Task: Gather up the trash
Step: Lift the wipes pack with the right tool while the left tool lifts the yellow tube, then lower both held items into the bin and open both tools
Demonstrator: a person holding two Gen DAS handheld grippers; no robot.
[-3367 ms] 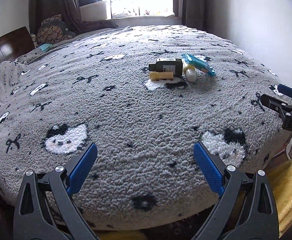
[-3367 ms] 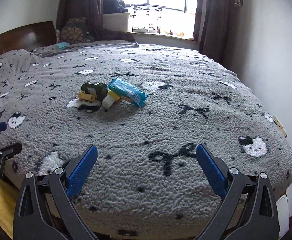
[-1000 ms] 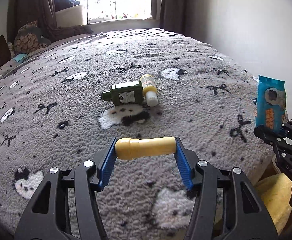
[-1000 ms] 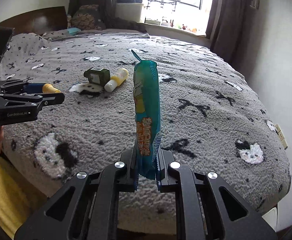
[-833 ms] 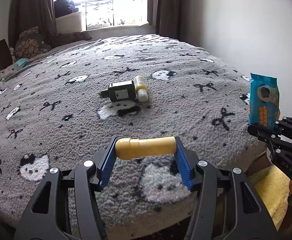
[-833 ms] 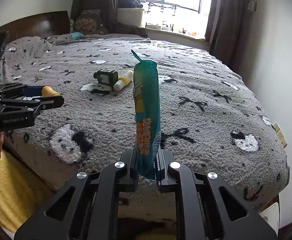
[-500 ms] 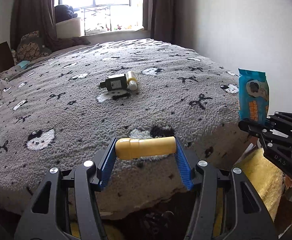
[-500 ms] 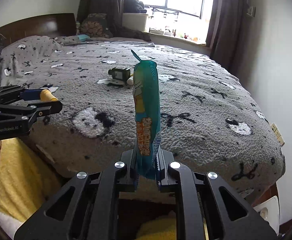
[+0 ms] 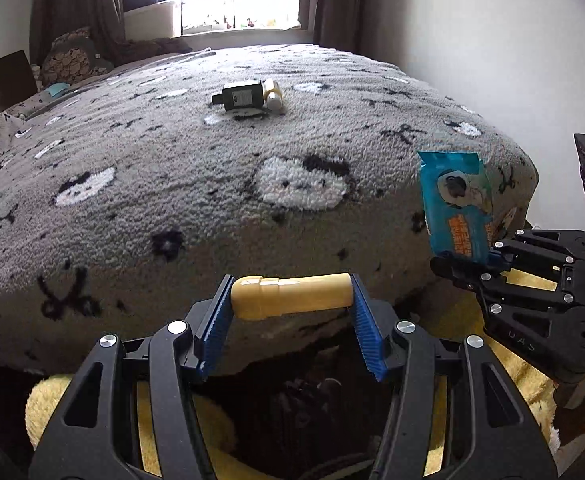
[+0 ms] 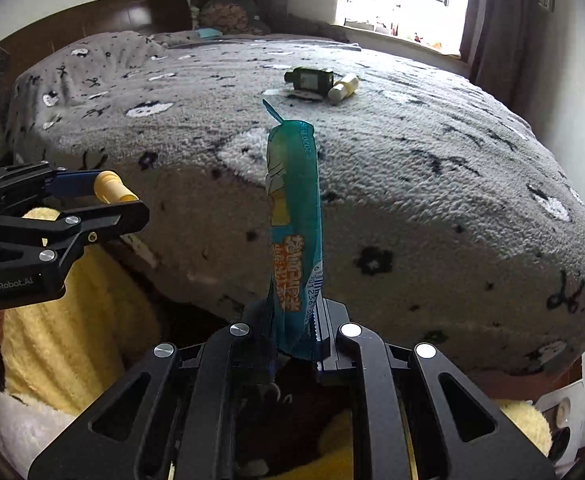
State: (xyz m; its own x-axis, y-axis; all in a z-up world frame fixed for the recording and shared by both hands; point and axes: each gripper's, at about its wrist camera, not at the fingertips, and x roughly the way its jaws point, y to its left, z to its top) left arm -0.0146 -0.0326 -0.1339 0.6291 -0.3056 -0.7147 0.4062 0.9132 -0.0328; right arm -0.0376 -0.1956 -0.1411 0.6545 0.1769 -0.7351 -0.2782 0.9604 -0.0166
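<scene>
Grey fleece bedding [image 9: 140, 200] lay behind both grippers. Left gripper [image 9: 290, 312] clamped a yellow tube [image 9: 292, 295] crosswise; right gripper [image 10: 292, 354] pinched a teal wrapper [image 10: 294, 216] upright, both apparently carried toward disposal. Two bottles [image 9: 248, 96] remained on the bed.

Yellow tube [image 9: 292, 295] crosswise, blue packet [image 10: 295, 236] upright (both clamped off the bed).

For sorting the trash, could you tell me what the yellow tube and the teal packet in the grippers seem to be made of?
Yellow cylindrical tube, clamped endwise in the left gripper: probably plastic, matte and opaque, with a stepped cap seam.

Teal printed packet, pinched in the right gripper: likely thin plastic film, slightly glossy, creased and translucent at its crimped top.
</scene>
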